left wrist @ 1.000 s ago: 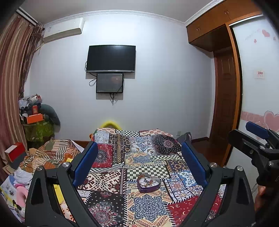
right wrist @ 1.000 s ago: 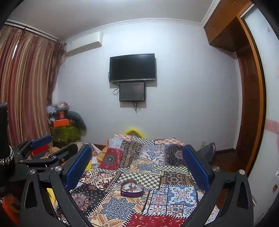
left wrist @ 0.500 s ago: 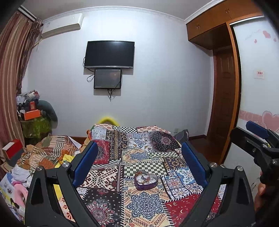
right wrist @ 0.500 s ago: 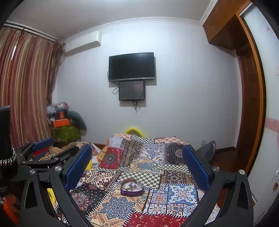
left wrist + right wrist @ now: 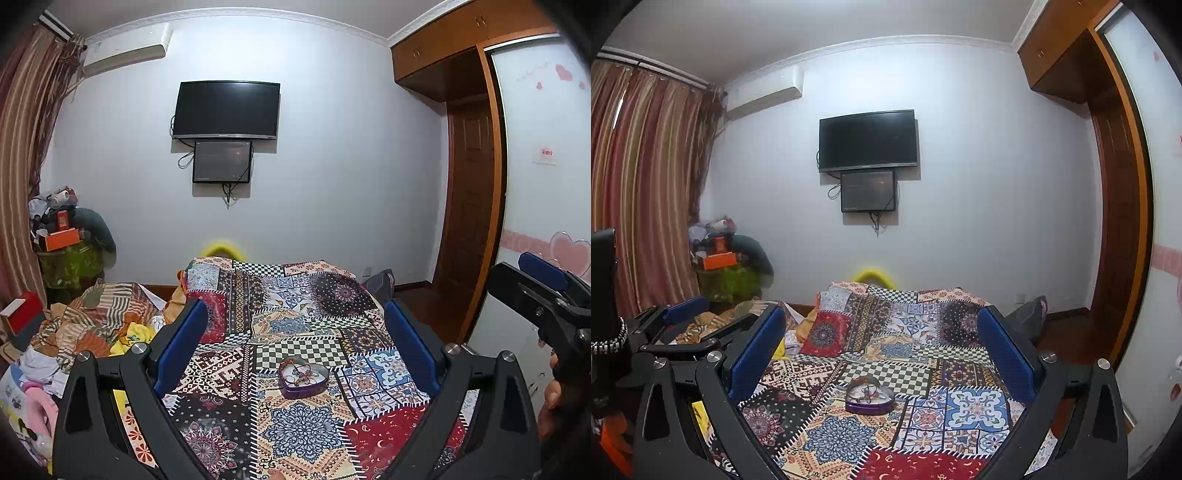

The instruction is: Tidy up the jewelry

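Note:
A purple heart-shaped tin (image 5: 303, 377) lies open on the patchwork bedspread (image 5: 306, 432), with tangled jewelry inside it. In the right wrist view the same tin (image 5: 870, 398) sits mid-bed. My left gripper (image 5: 293, 341) is open, its blue-padded fingers spread wide above and short of the tin, holding nothing. My right gripper (image 5: 882, 349) is open too, also hovering short of the tin and empty. From the left wrist camera, the right gripper (image 5: 543, 291) shows at the right edge, held by a hand (image 5: 550, 402). The left gripper (image 5: 687, 328) shows at the left of the right wrist view.
A heap of clothes and fabric (image 5: 92, 325) lies left of the bed. A red box (image 5: 20, 315) sits at far left. A dark bag (image 5: 1030, 317) rests on the floor right of the bed, by the wooden wardrobe (image 5: 469, 229). A TV (image 5: 227, 110) hangs on the far wall.
Both cameras have tilted slightly; the tin sits a little lower-left in the left view than a second ago. Both grippers stay open and empty.

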A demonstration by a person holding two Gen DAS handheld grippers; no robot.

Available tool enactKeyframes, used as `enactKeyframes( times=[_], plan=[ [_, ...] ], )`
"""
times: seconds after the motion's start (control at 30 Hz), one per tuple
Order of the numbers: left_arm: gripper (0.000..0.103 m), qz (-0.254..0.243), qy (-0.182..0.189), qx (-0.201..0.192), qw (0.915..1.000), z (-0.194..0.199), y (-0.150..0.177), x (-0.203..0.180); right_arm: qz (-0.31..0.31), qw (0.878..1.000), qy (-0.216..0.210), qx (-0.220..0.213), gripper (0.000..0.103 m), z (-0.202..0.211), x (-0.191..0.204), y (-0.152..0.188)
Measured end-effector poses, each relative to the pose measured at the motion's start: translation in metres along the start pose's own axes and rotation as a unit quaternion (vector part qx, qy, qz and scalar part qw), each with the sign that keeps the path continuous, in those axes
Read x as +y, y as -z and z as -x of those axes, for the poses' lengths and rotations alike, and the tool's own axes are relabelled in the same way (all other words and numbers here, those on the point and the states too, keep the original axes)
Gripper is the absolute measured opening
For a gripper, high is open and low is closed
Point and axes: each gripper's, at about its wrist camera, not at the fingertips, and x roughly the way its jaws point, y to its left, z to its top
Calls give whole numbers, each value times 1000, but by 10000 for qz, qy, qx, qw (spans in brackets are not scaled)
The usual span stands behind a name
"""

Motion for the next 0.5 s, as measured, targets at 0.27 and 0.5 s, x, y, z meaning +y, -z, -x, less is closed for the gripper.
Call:
enactKeyframes(
  times=[0.27, 0.5],
  plan=[
    [97, 15, 36, 20, 10000, 0, 1, -1, -36, 10000, -8, 43, 103, -2, -1, 2],
    [97, 25, 55, 27, 10000, -1, 2, -1, -64, 9999, -1, 86, 103, -5, -3, 5]
  ],
)
